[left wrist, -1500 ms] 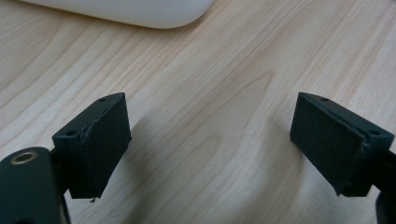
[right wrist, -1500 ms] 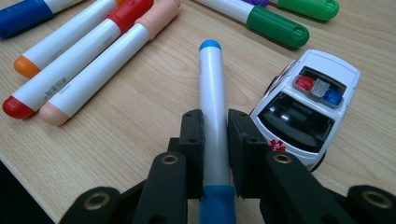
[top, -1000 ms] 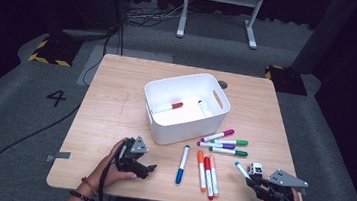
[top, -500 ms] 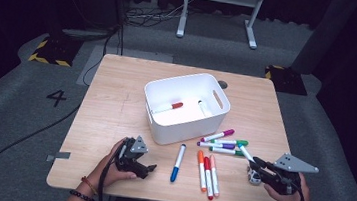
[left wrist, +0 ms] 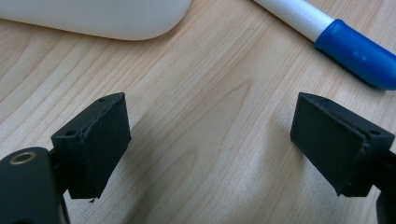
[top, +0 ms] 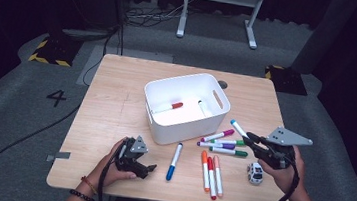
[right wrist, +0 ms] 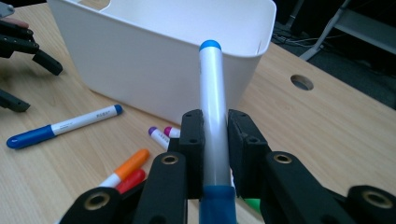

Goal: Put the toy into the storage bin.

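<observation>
A white bin (top: 158, 128) stands mid-table with a red-capped marker (top: 171, 107) and another marker (top: 201, 105) inside. My right gripper (top: 252, 138) hovers right of the bin, shut on a light-blue-capped marker (top: 239, 128) that points toward it. The right gripper view has this marker (right wrist: 212, 107) clamped between the jaws, its tip level with the bin (right wrist: 154, 70) wall. My left gripper (top: 146, 170) rests on the table near the front edge, open and holding nothing. In the left gripper view a blue marker (left wrist: 355, 51) lies just beyond the spread jaws.
Loose on the wooden table (top: 119, 74) lie a blue marker (top: 174, 161), orange (top: 204, 169) and red (top: 211, 177) markers, plus pink (top: 218, 135), purple (top: 216, 145) and green (top: 229, 151) ones. A small toy car (top: 255, 173) sits under my right hand.
My right gripper has risen from the front edge and moved toward the bin with the light-blue-capped marker in it. The left gripper has stayed put.
</observation>
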`<state>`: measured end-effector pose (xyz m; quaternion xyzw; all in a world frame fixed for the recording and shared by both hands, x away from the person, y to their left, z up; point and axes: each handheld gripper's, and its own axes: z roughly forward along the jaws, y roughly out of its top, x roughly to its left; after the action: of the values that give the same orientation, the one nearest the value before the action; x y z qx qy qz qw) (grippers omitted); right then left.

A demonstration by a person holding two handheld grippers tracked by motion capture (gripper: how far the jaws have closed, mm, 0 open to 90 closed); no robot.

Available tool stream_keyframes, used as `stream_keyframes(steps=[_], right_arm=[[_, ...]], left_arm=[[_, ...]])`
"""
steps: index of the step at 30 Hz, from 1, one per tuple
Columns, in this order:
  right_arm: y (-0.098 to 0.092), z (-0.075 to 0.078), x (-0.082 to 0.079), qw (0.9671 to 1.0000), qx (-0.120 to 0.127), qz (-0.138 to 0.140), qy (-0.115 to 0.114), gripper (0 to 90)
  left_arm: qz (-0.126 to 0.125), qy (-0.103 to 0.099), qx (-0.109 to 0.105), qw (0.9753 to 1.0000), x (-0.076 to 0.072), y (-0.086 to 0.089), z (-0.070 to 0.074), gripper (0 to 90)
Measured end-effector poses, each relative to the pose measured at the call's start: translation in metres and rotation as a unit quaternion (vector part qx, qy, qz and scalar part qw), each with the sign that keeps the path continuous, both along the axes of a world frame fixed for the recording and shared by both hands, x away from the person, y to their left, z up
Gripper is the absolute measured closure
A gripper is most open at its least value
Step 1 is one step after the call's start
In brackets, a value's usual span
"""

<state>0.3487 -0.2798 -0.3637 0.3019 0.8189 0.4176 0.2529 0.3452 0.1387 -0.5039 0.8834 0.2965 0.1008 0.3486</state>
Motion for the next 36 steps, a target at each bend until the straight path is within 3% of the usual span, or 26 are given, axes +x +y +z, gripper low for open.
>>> stream_keyframes(steps=[15, 23, 28, 36], right_arm=[[0.037, 0.032, 0.039, 0.9999, -0.003, 0.001, -0.014, 76.9], [0.053, 0.043, 0.066, 1.0, 0.007, 0.005, 0.005, 76.9], [0.069, 0.05, 0.082, 0.9999, -0.011, 0.002, 0.008, 76.9], [0.094, 0.051, 0.107, 0.9995, -0.018, 0.0, 0.024, 76.9]], left_arm=[[0.0, -0.001, 0.0, 1.0, 0.0, 0.0, 0.0, 12.2], [0.0, -0.001, 0.001, 1.0, 0.0, 0.0, 0.0, 12.3], [0.0, -0.001, 0.0, 1.0, 0.0, 0.0, 0.0, 12.2], [0.0, -0.001, 0.0, 1.0, 0.0, 0.0, 0.0, 12.2]])
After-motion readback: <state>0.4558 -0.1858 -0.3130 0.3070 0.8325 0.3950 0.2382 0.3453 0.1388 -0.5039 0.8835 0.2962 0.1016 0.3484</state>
